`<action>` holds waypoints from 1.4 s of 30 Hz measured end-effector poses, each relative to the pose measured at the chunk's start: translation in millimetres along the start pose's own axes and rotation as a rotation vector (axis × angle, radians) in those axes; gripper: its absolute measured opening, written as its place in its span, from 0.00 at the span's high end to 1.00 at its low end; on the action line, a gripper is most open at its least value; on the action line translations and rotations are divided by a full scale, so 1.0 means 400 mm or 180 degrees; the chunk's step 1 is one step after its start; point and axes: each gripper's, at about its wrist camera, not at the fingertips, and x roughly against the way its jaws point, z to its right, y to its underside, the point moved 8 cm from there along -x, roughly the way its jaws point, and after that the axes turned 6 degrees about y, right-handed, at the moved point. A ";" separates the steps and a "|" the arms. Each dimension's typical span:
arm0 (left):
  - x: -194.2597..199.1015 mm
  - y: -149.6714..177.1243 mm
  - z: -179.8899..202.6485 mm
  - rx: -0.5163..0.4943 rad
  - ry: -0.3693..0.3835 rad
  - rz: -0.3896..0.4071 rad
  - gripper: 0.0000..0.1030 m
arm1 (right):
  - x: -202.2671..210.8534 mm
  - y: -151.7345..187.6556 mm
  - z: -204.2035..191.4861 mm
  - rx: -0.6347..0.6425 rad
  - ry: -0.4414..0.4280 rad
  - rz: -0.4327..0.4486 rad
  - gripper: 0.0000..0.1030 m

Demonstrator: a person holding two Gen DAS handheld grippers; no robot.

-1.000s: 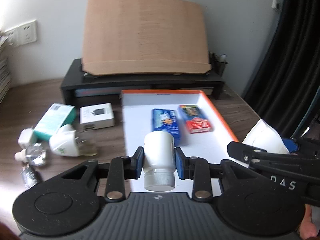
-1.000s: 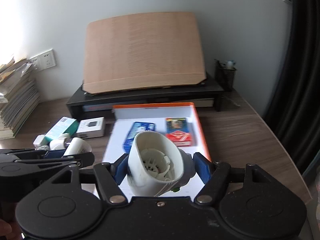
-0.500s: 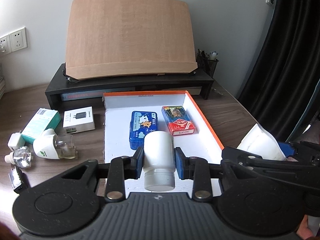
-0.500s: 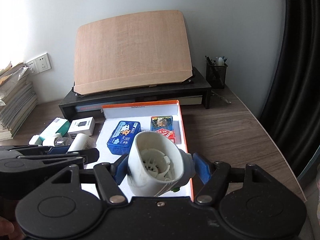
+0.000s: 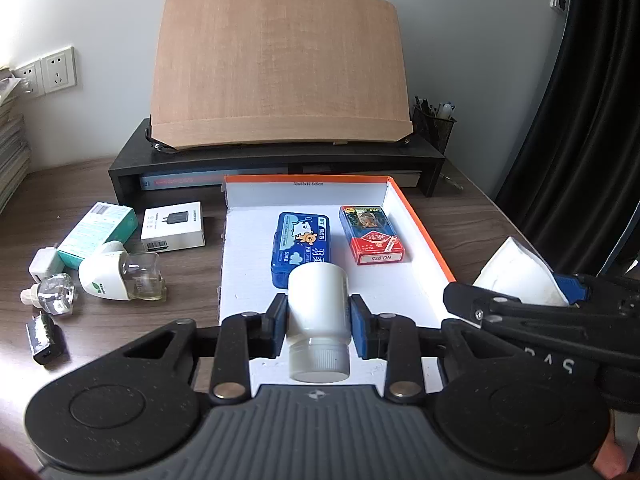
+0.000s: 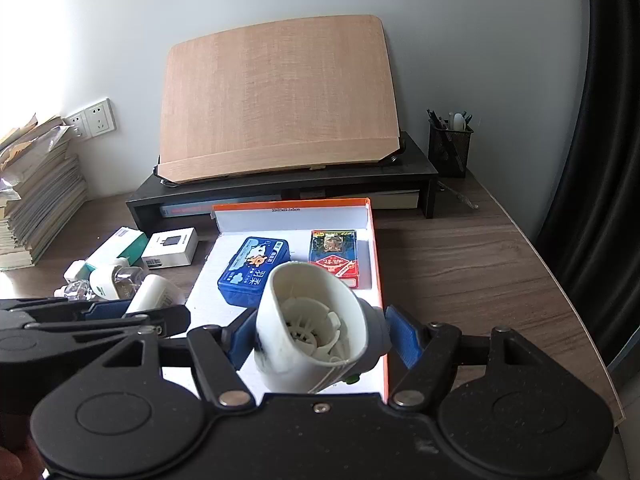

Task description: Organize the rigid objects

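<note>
My left gripper (image 5: 319,326) is shut on a white pill bottle (image 5: 318,316), held above the near end of the orange-rimmed white tray (image 5: 424,236). My right gripper (image 6: 318,338) is shut on a white cone-shaped plastic device (image 6: 310,328), held above the tray's near right corner (image 6: 378,280). In the tray lie a blue tin (image 5: 302,246) and a red card box (image 5: 372,234). The right gripper also shows at the right of the left wrist view (image 5: 560,300), and the left gripper at the left of the right wrist view (image 6: 100,312).
Left of the tray lie a teal box (image 5: 98,234), a white charger box (image 5: 173,226), a white plug-in device with a glass bottle (image 5: 120,276), a small glass bottle (image 5: 52,300) and a black adapter (image 5: 44,338). A black stand (image 5: 280,164) with a wooden board is behind. A pen cup (image 6: 448,150) stands right.
Both grippers have drawn back and up from the tray, still holding their objects. More of the tray and desk shows now.
</note>
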 end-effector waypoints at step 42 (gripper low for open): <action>-0.068 -0.021 -0.008 0.0024 -0.0039 -0.0048 0.68 | -0.062 -0.041 0.005 0.0112 0.0036 0.0016 0.19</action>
